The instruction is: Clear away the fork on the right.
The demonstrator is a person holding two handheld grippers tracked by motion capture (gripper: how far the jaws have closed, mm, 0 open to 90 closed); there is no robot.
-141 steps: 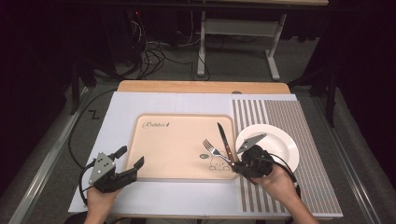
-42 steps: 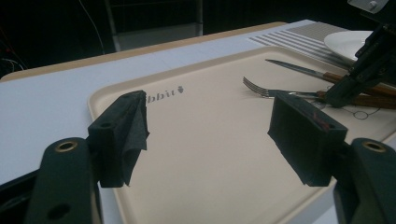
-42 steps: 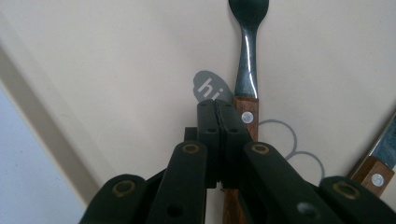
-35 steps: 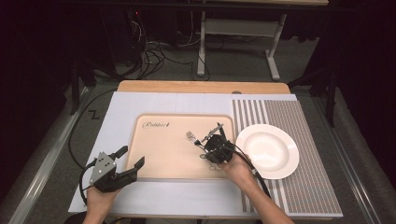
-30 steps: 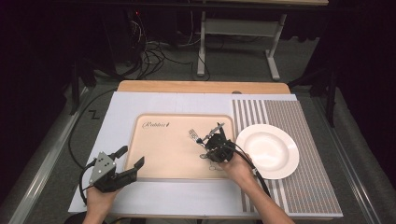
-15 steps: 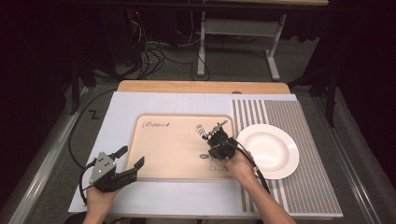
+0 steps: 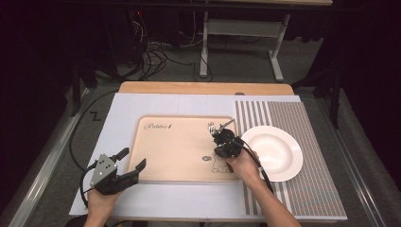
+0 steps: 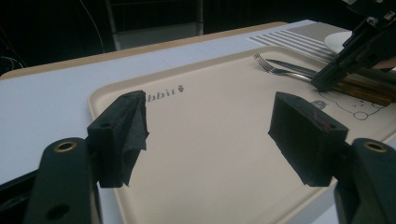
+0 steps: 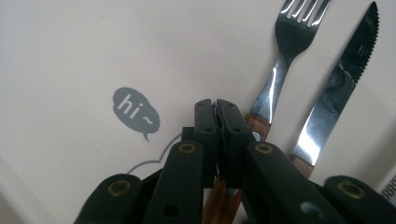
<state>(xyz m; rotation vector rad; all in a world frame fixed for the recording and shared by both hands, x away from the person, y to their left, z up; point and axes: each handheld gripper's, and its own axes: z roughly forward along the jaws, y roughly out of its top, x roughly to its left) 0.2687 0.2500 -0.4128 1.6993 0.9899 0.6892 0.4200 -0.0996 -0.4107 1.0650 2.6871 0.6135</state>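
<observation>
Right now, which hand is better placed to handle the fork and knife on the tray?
Right. The right gripper is shut directly over the fork and knife at the tray's right end, while the left gripper sits open at the near left corner.

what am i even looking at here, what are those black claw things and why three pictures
A person sits at a table holding a hand-operated gripper in each hand. One picture comes from a camera above the table; the other two from cameras riding on each gripper, looking along its black jaws. On the table lies a beige tray with a fork and a knife, and beside it a white plate on a striped mat. The left gripper stands open at the tray's near corner, holding nothing. The right gripper has its jaws shut, its tips down at the fork's wooden handle; whether it grips the handle is unclear.
</observation>
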